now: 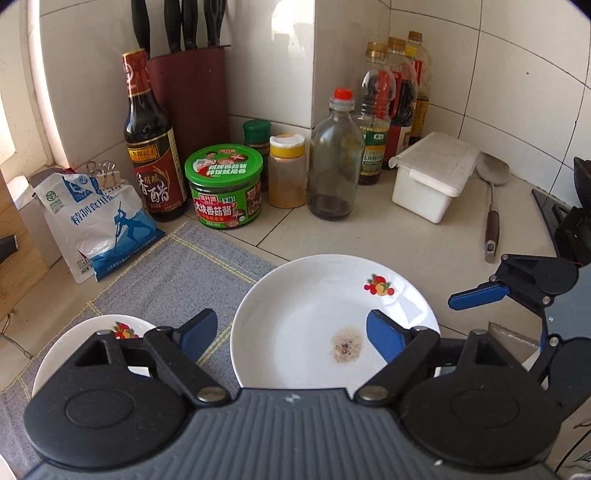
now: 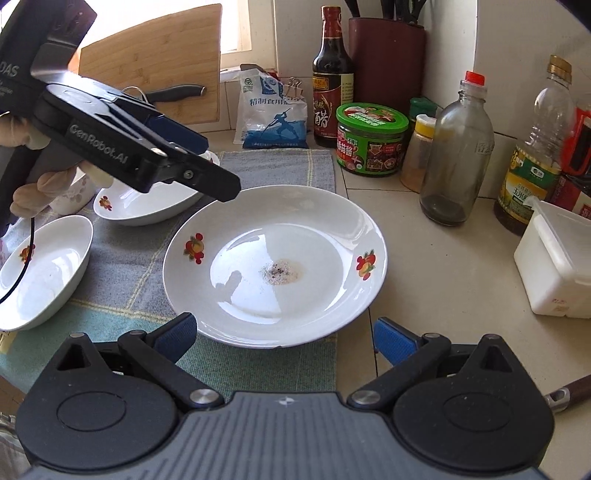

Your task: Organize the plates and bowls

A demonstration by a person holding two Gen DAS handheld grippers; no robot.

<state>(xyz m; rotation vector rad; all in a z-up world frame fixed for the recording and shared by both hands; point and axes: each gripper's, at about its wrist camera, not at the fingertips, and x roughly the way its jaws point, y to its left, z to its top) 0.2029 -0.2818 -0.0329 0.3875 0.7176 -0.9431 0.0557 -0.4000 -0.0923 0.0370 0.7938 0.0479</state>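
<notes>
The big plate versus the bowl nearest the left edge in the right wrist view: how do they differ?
The big plate is wide and shallow; the small bowl is narrower and deeper. The plate has a brownish speckled residue at its centre; the bowl shows no such stain. The plate lies half on the cloth mat, half on the tiled counter; the bowl sits over the mat. Both are white with a fruit motif on the rim.

Sunlight from a window point(image 2: 236, 26) falls across white wall tiles point(image 1: 498, 74) and a pale tiled counter point(image 1: 332, 236) partly covered by a grey cloth point(image 1: 177, 273).
</notes>
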